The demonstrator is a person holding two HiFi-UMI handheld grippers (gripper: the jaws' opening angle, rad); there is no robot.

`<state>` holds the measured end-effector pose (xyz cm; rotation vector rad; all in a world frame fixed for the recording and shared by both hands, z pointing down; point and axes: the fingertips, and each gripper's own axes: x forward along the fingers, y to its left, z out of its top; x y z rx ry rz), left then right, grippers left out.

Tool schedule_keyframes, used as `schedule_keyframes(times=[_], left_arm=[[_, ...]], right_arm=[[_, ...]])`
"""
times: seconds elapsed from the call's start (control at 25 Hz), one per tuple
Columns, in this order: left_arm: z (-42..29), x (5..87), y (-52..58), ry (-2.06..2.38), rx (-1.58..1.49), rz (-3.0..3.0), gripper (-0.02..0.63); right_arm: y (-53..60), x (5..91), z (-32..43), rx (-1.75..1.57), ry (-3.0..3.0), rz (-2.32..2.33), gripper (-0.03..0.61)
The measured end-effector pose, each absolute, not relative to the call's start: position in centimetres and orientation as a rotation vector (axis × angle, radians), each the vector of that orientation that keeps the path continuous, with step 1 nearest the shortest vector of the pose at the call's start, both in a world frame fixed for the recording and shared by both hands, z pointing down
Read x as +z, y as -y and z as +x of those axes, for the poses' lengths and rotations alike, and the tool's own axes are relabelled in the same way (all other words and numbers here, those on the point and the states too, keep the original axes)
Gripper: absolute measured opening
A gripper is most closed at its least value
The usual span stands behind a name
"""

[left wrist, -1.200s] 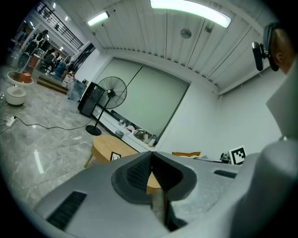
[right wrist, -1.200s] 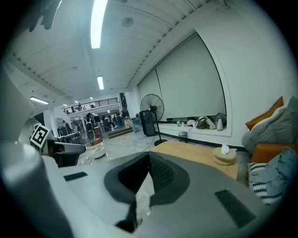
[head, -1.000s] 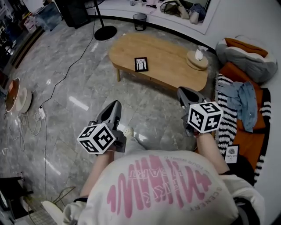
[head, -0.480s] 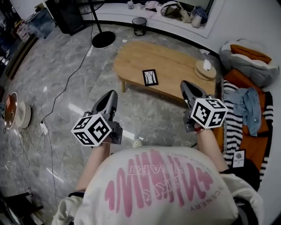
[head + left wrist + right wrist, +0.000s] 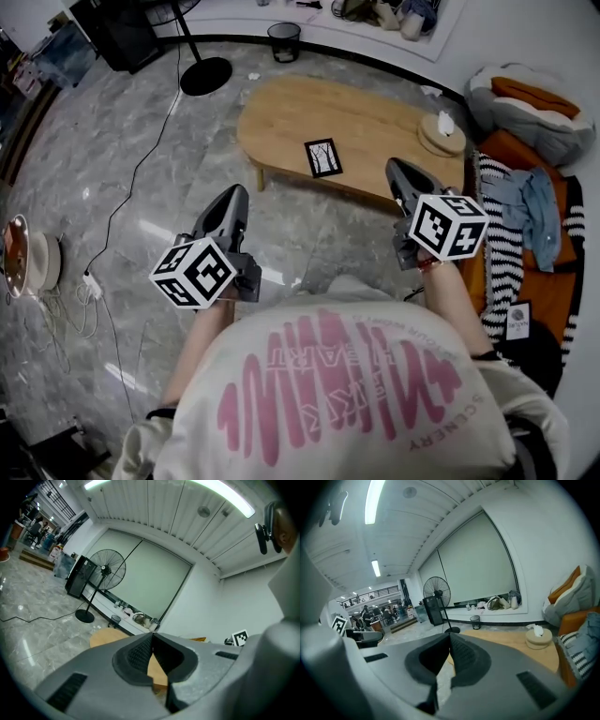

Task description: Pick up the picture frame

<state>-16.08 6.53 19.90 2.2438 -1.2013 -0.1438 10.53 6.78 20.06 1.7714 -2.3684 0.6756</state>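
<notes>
A small black picture frame (image 5: 323, 157) with a pale print lies flat near the middle of the oval wooden coffee table (image 5: 281, 103). My left gripper (image 5: 232, 201) hangs over the marble floor, well short of the table's near edge, jaws shut and empty. My right gripper (image 5: 398, 173) is held near the table's near right edge, to the right of the frame, also shut with nothing in it. In the left gripper view (image 5: 152, 635) and the right gripper view (image 5: 449, 637) the jaw tips meet and only the tabletop (image 5: 506, 641) shows past them; the frame is hidden.
A round tissue holder (image 5: 442, 136) sits at the table's right end. A striped rug with a blue cloth (image 5: 534, 211) and a beanbag (image 5: 530, 103) lie to the right. A standing fan's base (image 5: 206, 75), a bin (image 5: 282, 41) and floor cables (image 5: 122, 202) are at the left and back.
Both grippers have moved forward toward the table with the person; the table and frame now sit closer in the head view. Both jaws stayed shut.
</notes>
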Motion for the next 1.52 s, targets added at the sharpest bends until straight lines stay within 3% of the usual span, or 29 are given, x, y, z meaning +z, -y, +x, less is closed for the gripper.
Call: schedule_keyframes(times=[0.44, 1.08, 1.52], left_arm=[[-14.6, 28.3, -3.8, 1.129, 0.037, 2.112, 0.003], [-8.5, 38.7, 7.3, 1.117, 0.225, 1.886, 0.003], [-5.7, 48.1, 9.6, 1.085, 0.296, 1.71, 0.003]], right_arm=[[-3.8, 30.1, 10.6, 1.064, 2.231, 1.743, 0.005], [10.2, 41.4, 11.0, 1.287, 2.075, 1.427, 0.005], [13.5, 55.3, 11.9, 1.469, 1.87, 1.238, 0.005]])
